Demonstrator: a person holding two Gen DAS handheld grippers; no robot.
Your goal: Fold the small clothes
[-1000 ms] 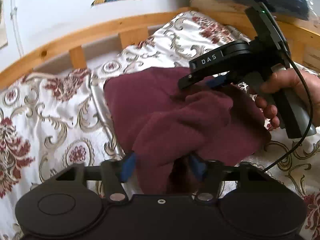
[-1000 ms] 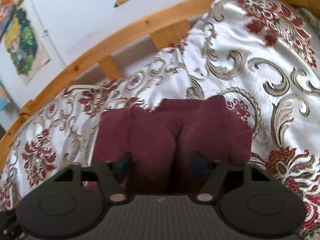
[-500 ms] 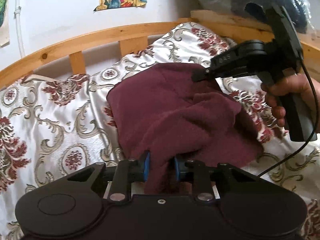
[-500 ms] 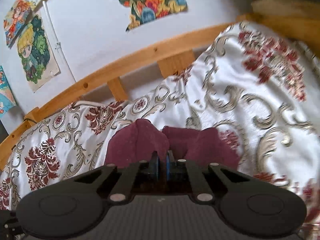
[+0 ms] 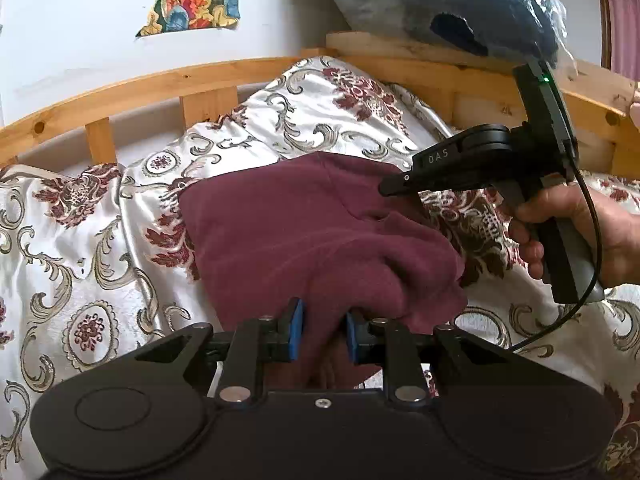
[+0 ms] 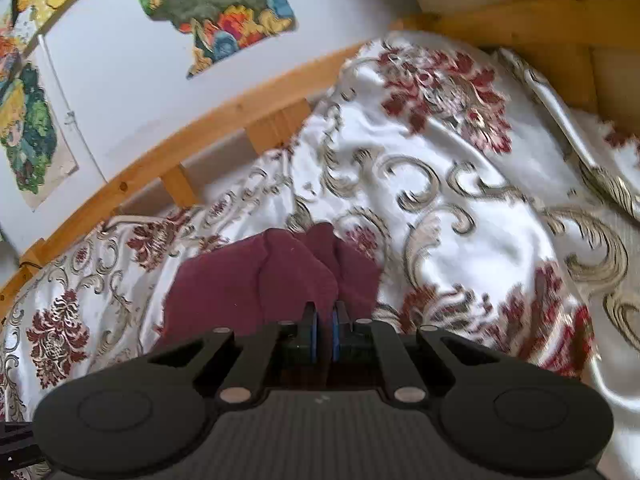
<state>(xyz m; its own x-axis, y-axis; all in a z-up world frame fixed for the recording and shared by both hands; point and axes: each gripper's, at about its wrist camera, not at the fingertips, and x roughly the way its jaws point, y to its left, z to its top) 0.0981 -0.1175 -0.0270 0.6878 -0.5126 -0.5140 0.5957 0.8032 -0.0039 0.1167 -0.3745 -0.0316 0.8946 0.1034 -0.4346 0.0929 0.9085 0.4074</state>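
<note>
A maroon garment point(image 5: 304, 224) lies bunched on a white bedspread with a red and gold floral pattern point(image 5: 80, 248). My left gripper point(image 5: 322, 330) is shut on its near edge, with cloth pinched between the blue pads. My right gripper point(image 6: 324, 330) is shut on another edge of the garment point(image 6: 256, 280) and holds it lifted. In the left wrist view the right gripper point(image 5: 390, 188) sits at the garment's far right side, held by a hand point(image 5: 580, 232).
A wooden bed rail point(image 5: 160, 92) runs along the far side, against a white wall with colourful posters point(image 6: 216, 4). A dark bundle in plastic wrap point(image 5: 460, 4) rests on the rail at the upper right.
Both grippers closed on the garment's edges, from open a second ago. They have since lifted and drawn the cloth back toward me; the right gripper rose higher.
</note>
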